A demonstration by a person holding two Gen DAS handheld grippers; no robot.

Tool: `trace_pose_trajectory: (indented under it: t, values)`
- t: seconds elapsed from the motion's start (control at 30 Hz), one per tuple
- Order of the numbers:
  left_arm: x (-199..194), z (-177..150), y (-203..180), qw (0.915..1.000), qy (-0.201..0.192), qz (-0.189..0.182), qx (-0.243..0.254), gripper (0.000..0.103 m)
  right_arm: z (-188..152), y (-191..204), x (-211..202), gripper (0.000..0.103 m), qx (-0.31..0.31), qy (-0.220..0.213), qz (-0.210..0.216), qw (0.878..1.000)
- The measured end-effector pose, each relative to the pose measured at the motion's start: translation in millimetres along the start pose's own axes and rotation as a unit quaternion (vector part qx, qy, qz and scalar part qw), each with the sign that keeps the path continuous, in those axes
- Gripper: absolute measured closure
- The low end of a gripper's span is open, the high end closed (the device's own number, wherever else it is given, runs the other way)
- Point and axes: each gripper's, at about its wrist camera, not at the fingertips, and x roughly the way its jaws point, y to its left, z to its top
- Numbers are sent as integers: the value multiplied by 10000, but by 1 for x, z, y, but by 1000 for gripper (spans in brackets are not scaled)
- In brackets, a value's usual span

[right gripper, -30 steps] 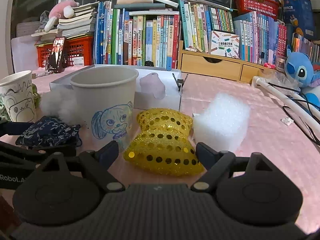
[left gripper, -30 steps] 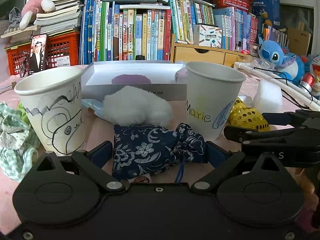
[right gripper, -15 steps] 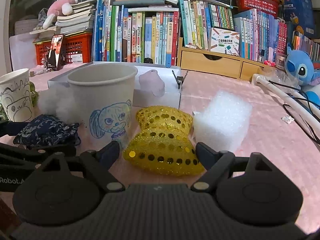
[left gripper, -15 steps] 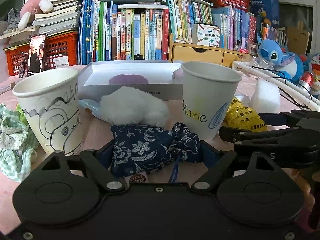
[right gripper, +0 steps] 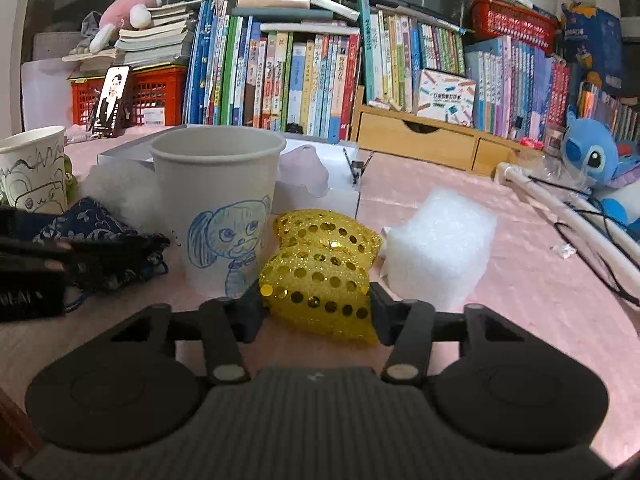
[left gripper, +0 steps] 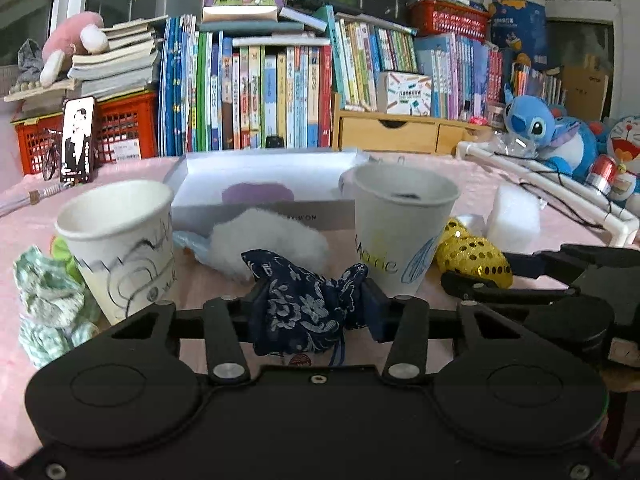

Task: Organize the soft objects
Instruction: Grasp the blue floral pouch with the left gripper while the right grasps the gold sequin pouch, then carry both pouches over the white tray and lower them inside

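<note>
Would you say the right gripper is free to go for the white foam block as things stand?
Probably not yet: the right gripper is shut on the gold sequin pouch. The white foam block sits uncovered on the table just beyond, so the path looks free once that is released.

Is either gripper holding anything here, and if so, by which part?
Both are. The left gripper pinches the dark blue floral pouch across its body, near the gathered neck. The right gripper squeezes the gold sequin bow across its nearer lobe.
</note>
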Motion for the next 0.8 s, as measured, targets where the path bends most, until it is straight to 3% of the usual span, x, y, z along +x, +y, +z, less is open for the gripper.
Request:
trace_pose_trajectory:
  t: [0.33, 0.67, 0.8]
  values:
    - [-28, 24, 4, 9994, -314, -144, -86, 64, 12, -2, -25, 51, 30, -390, -44, 9992]
    - [-48, 71, 17, 9980, -553, -215, -209, 65, 51, -17, -54, 50, -26, -1166, -222, 9929]
    - [-41, 100, 32, 9976, -452, -308, -415, 65, 69, -26, -53, 50, -12, -1266, -147, 9918]
